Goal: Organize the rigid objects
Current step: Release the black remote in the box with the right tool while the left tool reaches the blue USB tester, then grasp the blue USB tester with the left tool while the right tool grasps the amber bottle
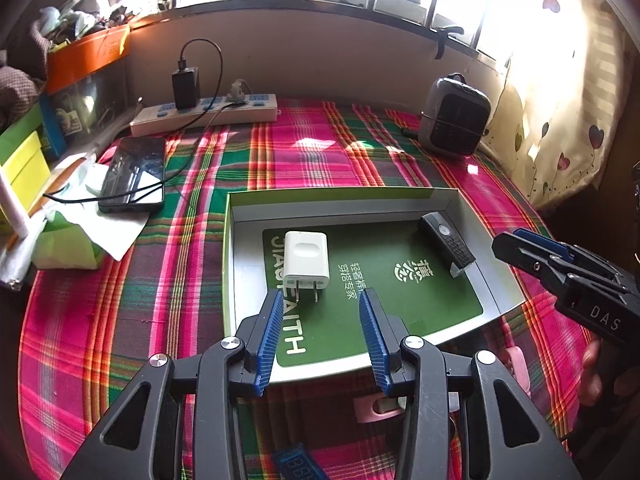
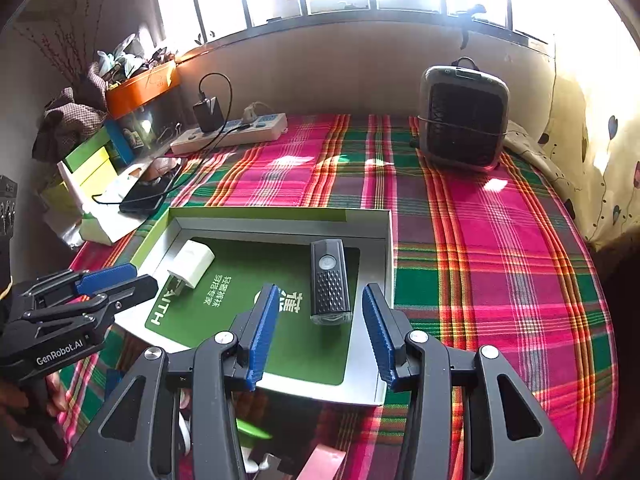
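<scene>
Pink object [image 1: 374,408] near the box lid [image 1: 496,280] mostly hidden behind left gripper [image 1: 324,300] arms. Blue digital gadget [image 1: 294,465] cut by bottom edge. Windowsill clutter [image 2: 128,60] far left too small to identify.

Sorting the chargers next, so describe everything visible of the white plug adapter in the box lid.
The white plug adapter is a small rounded block of glossy plastic with an oval recess on its upper face and two flat metal prongs. It lies flat on the green printed liner of the box lid, prongs toward the open left gripper, untouched and apart from the black device.
</scene>
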